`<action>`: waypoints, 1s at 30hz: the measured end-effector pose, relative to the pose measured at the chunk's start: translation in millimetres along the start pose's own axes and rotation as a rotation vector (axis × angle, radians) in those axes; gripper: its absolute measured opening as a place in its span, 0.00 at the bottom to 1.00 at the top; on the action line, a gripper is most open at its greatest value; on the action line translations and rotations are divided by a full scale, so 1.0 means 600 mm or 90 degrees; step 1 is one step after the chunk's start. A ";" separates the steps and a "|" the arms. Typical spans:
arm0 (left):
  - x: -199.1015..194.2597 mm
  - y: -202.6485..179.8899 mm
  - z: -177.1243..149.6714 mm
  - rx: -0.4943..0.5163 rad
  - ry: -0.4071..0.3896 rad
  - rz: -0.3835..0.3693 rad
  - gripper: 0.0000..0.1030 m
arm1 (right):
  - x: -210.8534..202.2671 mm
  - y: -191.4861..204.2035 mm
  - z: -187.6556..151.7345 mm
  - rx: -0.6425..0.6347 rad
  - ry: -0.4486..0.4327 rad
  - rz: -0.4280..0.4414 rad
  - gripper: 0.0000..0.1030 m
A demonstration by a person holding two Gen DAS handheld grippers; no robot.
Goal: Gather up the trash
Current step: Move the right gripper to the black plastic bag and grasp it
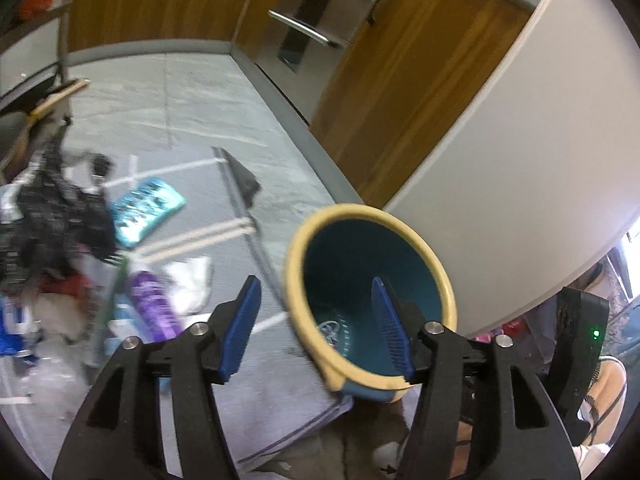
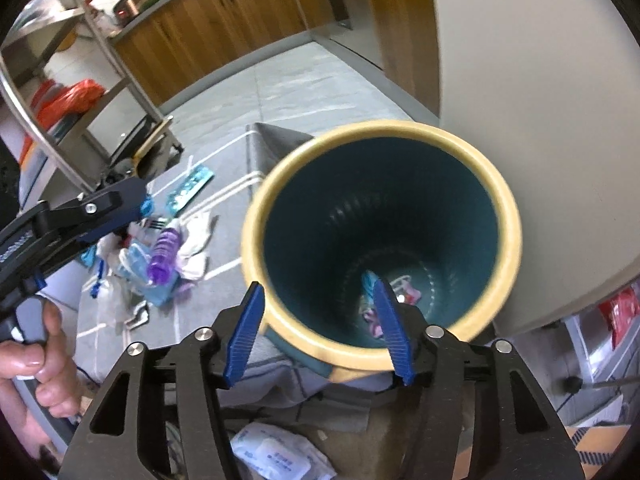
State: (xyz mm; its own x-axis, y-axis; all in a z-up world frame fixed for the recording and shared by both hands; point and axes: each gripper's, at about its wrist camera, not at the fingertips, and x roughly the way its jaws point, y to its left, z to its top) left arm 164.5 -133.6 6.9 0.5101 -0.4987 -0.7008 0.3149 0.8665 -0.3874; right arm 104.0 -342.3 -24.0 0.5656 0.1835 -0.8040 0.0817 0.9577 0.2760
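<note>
Trash pile (image 2: 160, 264) left of bin (image 2: 380, 240)

Grey tiled floor (image 1: 192, 92), wooden cabinets (image 1: 400, 92)

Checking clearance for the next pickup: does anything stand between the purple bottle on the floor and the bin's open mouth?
Nothing visible does. The purple bottle lies in the litter pile left of the bin, with bare floor between them. The bin's mouth is uncovered. Both the left gripper and the right gripper are open and empty.

Matt plastic bin (image 2: 496, 216), glossy foil wrapper (image 1: 146, 210), wood cabinets (image 1: 400, 80), brushed metal handles (image 1: 304, 28).
</note>
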 end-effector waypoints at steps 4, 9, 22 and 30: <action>-0.048 0.035 0.004 -0.005 -0.014 0.032 0.61 | -0.004 0.031 0.006 -0.019 -0.011 0.021 0.59; -0.125 0.095 0.019 -0.015 -0.021 0.078 0.65 | -0.012 0.083 0.019 -0.059 -0.022 0.054 0.60; -0.253 0.270 0.075 -0.035 -0.042 0.206 0.75 | -0.014 0.270 0.101 -0.208 -0.005 0.150 0.75; -0.259 0.359 0.077 -0.163 -0.052 0.209 0.76 | 0.038 0.368 0.145 -0.263 0.021 0.176 0.80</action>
State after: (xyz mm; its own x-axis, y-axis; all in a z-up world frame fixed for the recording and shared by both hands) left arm 190.1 129.3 60.3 0.6157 -0.1869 -0.7655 -0.0788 0.9520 -0.2958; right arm 206.1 -146.2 64.5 0.4934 0.4438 -0.7480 -0.4031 0.8788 0.2554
